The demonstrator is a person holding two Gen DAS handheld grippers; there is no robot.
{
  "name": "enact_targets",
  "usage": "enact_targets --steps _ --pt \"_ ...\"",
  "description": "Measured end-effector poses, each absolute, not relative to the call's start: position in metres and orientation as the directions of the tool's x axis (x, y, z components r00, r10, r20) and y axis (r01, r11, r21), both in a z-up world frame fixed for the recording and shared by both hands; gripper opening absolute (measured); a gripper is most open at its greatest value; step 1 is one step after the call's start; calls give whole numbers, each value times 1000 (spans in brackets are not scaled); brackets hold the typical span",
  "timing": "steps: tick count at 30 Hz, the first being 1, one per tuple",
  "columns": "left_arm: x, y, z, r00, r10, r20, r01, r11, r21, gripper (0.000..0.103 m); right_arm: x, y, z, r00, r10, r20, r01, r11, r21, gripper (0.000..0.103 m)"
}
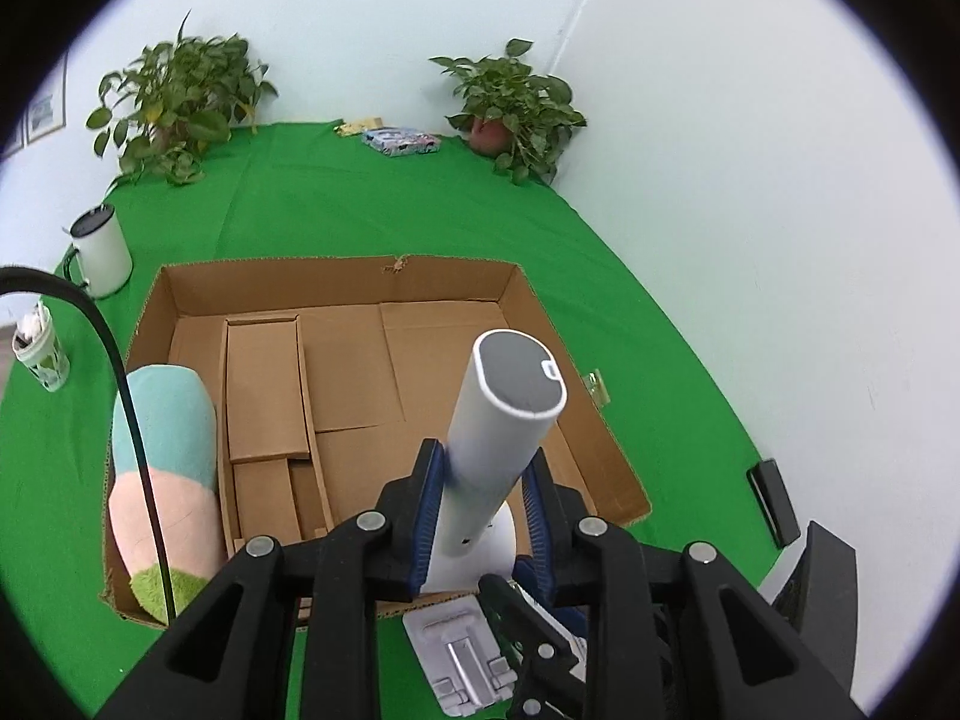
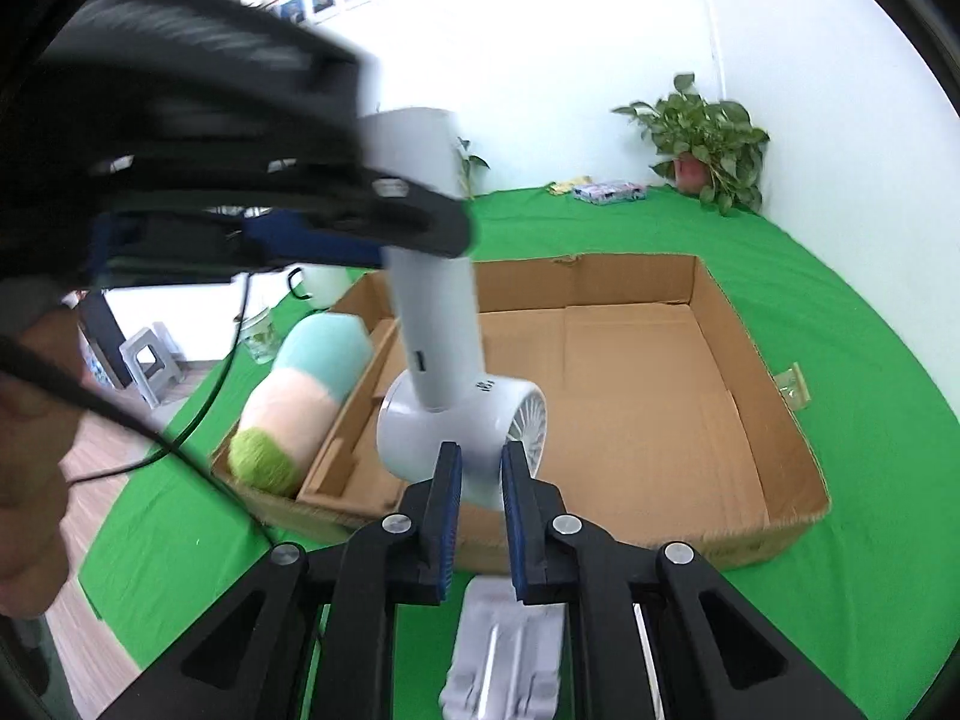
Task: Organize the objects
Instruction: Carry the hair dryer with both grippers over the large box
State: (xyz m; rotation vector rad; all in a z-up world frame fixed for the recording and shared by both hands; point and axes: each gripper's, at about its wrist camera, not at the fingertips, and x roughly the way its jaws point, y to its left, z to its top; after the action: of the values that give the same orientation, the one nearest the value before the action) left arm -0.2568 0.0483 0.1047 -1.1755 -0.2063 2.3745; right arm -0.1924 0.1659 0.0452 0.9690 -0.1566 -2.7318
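Note:
A white handheld fan hangs over the near part of an open cardboard box [image 1: 516,276]. Its handle [image 1: 504,420] points up and away, and its round head [image 1: 498,546] is lowest. My left gripper [image 1: 483,450] is shut on the handle. In the right wrist view that gripper [image 2: 420,222] is a blurred black shape clamping the handle [image 2: 438,324] above the fan head [image 2: 420,420]. My right gripper [image 2: 482,450] sits just in front of the head, jaws close together with nothing between them. A teal, pink and green plush roll [image 1: 168,468] lies in the box's left compartment.
A white plastic part [image 1: 456,654] lies on the green cloth [image 1: 360,210] below my grippers. Two potted plants [image 1: 516,108], a colourful packet [image 1: 402,141], a white jug [image 1: 102,252] and a cup [image 1: 42,348] ring the box. A white wall [image 1: 750,240] runs along the right side.

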Motion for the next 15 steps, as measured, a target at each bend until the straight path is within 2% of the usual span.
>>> enact_targets --steps 11,14,15 --pt "-298 50 57 -453 469 -759 -260 -883 -390 24 -234 180 16 -658 -324 -680 213 -946 245 13" --pt "-310 49 40 -418 472 -776 -224 -881 -416 24 -237 178 1 -635 -333 -697 228 -943 242 17" --pt "-313 49 34 -405 478 -780 -214 -878 -427 24 -238 177 -3 -630 -336 -700 230 -942 244 21"
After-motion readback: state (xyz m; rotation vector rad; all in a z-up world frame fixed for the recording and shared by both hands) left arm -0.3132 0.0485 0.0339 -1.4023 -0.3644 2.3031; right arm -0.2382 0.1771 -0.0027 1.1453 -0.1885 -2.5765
